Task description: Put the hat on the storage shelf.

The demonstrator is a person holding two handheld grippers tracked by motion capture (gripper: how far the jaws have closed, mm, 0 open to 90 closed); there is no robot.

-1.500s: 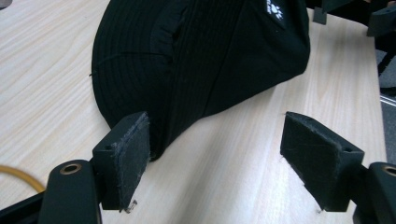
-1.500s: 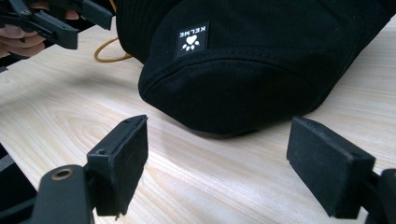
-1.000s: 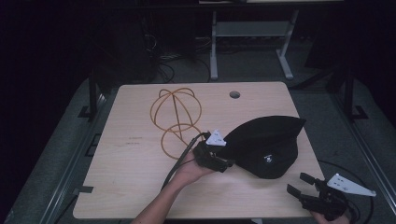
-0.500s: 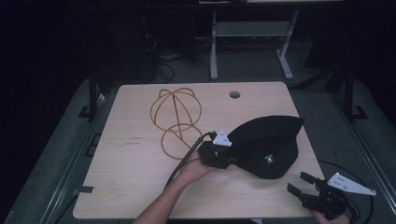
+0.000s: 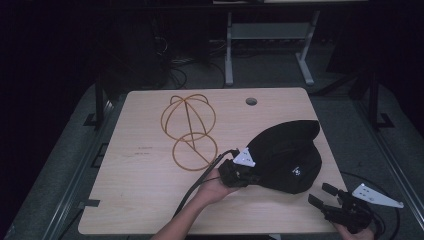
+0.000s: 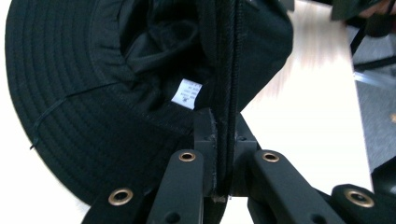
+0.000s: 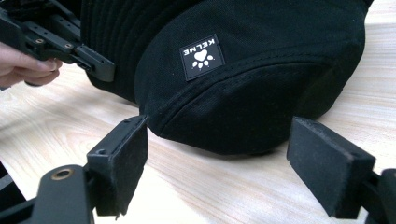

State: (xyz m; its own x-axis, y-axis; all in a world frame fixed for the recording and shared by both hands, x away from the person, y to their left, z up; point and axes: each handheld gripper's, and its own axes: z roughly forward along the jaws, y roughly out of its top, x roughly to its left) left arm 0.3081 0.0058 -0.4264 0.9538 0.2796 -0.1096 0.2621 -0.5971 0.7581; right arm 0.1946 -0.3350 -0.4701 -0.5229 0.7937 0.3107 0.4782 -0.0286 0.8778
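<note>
A black bucket hat [image 5: 290,155] lies on the right part of the wooden table [image 5: 140,190]. My left gripper [image 5: 245,172] is at its left edge. In the left gripper view the jaws are shut on the hat's folded brim [image 6: 229,70], and a white label [image 6: 186,93] shows inside the hat [image 6: 93,93]. My right gripper [image 5: 320,195] hovers open at the table's front right corner, just short of the hat. In the right gripper view its pads [image 7: 123,154] stand wide apart in front of the crown [image 7: 261,70], which carries a paw logo patch [image 7: 201,56].
A golden wire hat frame [image 5: 190,130] lies flat left of centre on the table. A cable hole [image 5: 251,101] sits near the far edge. Metal table legs [image 5: 229,50] and cables are on the dark floor behind.
My left gripper has moved a little right, onto the hat's left edge, and now grips the brim. The right gripper has stayed in place.
</note>
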